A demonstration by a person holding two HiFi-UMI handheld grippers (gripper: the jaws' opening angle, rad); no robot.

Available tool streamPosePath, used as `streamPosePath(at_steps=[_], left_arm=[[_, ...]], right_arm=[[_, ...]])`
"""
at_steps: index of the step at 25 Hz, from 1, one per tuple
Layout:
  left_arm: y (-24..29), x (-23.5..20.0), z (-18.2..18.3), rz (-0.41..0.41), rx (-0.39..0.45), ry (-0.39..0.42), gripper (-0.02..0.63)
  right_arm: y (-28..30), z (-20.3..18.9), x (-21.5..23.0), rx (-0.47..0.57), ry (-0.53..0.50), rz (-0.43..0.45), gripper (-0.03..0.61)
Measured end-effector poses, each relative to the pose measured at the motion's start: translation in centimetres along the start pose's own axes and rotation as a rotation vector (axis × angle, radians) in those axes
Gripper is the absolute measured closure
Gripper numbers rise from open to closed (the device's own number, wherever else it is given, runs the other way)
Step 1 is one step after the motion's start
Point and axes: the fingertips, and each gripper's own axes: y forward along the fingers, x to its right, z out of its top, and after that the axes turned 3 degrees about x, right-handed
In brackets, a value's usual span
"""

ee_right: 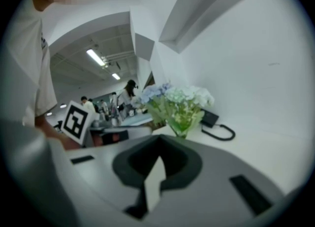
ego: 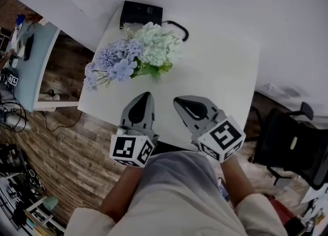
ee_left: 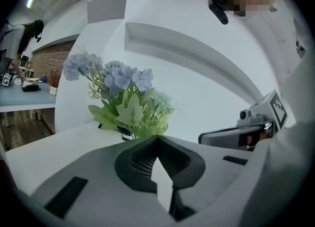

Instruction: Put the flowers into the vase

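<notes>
White table [ego: 225, 71] bearing flowers [ego: 136, 56], stems already seated in vase [ee_right: 180, 131], beside black box [ego: 141, 14]; left gripper [ego: 146, 98] and right gripper [ego: 179, 102] both closed, empty, near front edge, apart from bouquet; likely hazard: forward sweep tipping top-heavy arrangement; blooms leaning left, hence low stability.

Looking along right gripper [ee_right: 158, 140]: jaws pressed together tip to tip, nothing between. Beyond tips, on white table [ee_right: 275, 147]: upright bunch of flowers [ee_right: 179, 100], pale green and blue-purple heads, leaves narrowing into vase [ee_right: 180, 131], hard to make out. Just right of bunch: black box [ee_right: 210, 117] with looped black cable [ee_right: 221, 133]. At left: left gripper [ee_right: 147, 131] with marker cube [ee_right: 78, 121], white shirt [ee_right: 37, 73]. Far behind: people [ee_right: 129, 90], ceiling lights [ee_right: 96, 57].
</notes>
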Motion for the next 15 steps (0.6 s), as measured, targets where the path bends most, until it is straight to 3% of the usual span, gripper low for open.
streamPosePath(at_steps=[15], left_arm=[[-0.9,0.9,0.0,-0.036,-0.018,-0.016,0.592]], right_arm=[[0.0,0.6,-1.5,0.007,-0.018,0.030,0.555]])
